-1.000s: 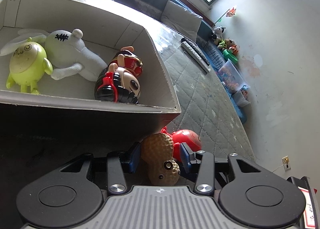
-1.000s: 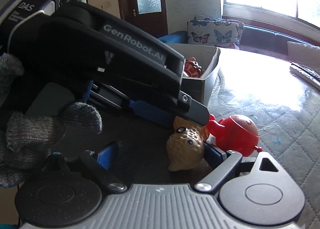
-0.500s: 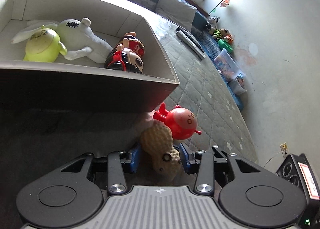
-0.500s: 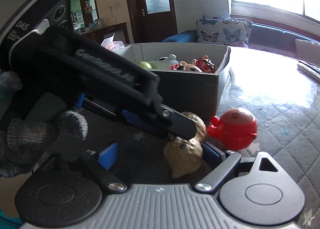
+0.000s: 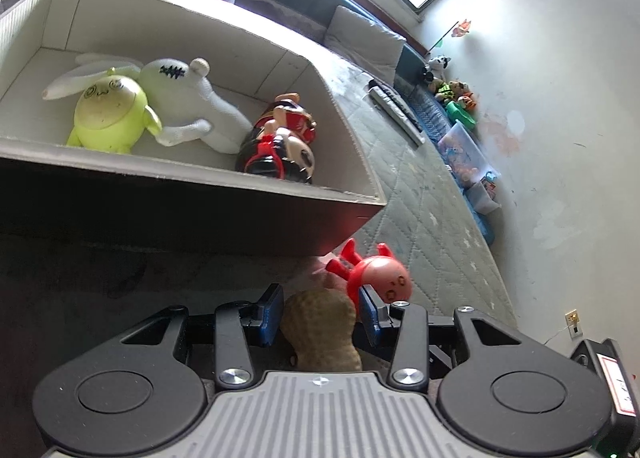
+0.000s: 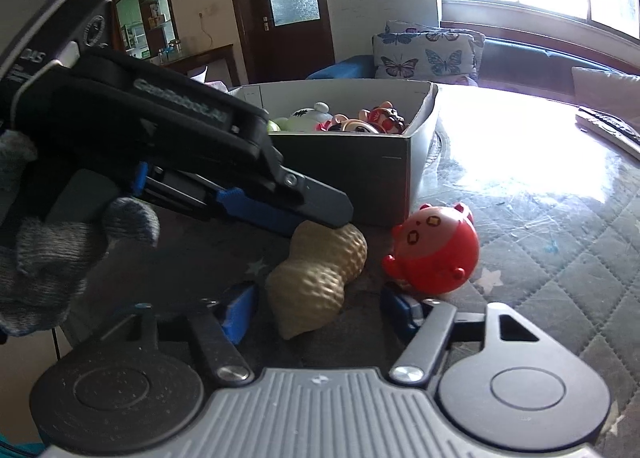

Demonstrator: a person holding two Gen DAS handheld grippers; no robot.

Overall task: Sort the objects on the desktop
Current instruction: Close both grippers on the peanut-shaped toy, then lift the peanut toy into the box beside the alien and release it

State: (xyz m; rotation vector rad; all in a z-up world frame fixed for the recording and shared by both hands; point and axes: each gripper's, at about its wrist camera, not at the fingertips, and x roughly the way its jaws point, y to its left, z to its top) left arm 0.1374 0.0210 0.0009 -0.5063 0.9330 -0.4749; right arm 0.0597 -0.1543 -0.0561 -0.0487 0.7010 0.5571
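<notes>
Tan, dimpled peanut-shaped toy (image 5: 320,332) sits between the blue fingers of the left gripper (image 5: 320,314), low over the grey quilted desk (image 5: 432,226), just in front of the grey cardboard box (image 5: 192,178). The pads sit close to its sides, and the right wrist view shows the left gripper (image 6: 320,214) pressed on the top of the peanut (image 6: 320,270); grip reads as closed on it, though contact on the far pad is not clear. Whether the peanut is lifted or resting on the desk cannot be told.

Step in hand, by my read: picking up the peanut to sort it into the box. Next move calls for a lift high enough to clear the near box wall, then forward over the opening and release onto free floor beside the toys already inside: lime-green round figure (image 5: 108,114), white plush bunny (image 5: 192,98), red-and-black doll (image 5: 280,146).

Right gripper (image 6: 320,310) is wide apart, holding nothing, with the peanut's lower end sitting between its fingers. Round red plastic pig-like toy (image 6: 434,254) lies on the desk touching or just beside the peanut; likely next to be sorted and could get knocked during the lift.

Hidden: the peanut's face, the left fingertips, the box's near inner corner. The window glare washes out the far desk.
</notes>
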